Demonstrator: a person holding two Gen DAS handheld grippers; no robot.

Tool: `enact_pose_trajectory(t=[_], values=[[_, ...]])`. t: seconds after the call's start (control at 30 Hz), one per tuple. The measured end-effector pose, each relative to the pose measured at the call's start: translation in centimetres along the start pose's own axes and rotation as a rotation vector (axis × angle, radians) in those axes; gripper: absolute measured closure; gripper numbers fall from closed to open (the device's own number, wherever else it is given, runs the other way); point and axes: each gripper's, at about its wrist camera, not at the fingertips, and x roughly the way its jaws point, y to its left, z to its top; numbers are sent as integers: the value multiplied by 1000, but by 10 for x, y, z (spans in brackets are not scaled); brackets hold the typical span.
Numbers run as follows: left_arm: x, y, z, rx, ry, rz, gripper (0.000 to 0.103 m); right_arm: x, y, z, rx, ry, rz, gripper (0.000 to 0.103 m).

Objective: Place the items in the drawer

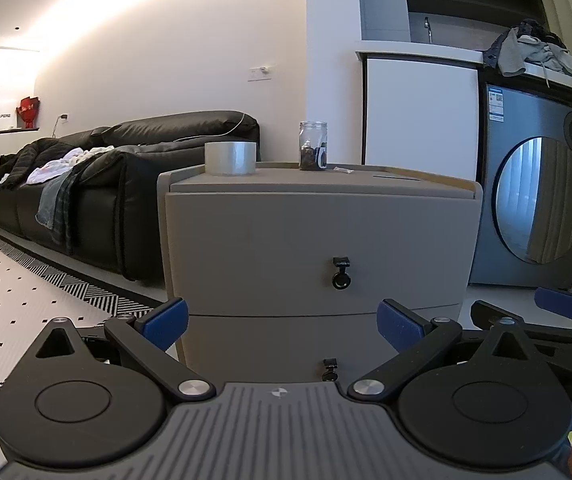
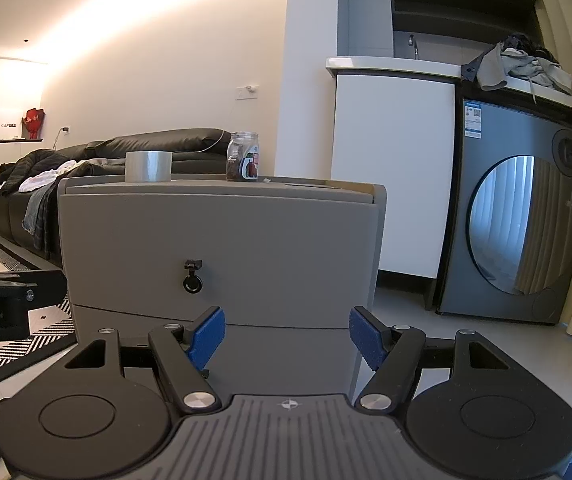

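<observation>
A grey two-drawer cabinet [image 1: 318,240] [image 2: 222,240] stands straight ahead, both drawers closed. The upper drawer has a black ring pull [image 1: 341,279] [image 2: 192,282]; the lower pull [image 1: 329,372] peeks above my left gripper's body. On its top sit a roll of clear tape [image 1: 230,159] [image 2: 148,166], a glass jar [image 1: 313,146] [image 2: 243,157] with dark contents and a small white scrap [image 1: 344,170]. My left gripper [image 1: 284,326] is open and empty, low in front of the cabinet. My right gripper [image 2: 286,336] is open and empty too, beside the left one.
A black sofa [image 1: 86,184] strewn with clothes runs along the left wall behind a patterned rug [image 1: 14,300]. To the right stand a white cabinet [image 1: 422,116] and a grey washing machine [image 1: 534,200] with clothes [image 1: 530,50] piled on the counter above.
</observation>
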Motion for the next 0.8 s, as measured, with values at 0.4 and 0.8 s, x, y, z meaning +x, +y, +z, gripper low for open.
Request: enact_pose_trajectory(t=[0.4, 0.8], values=[[-2, 0, -1, -4, -2, 7, 0, -1, 2, -1, 2, 0, 2, 31], [-1, -1, -1, -1, 2, 13, 0, 0, 2, 0, 0, -2, -3, 31]])
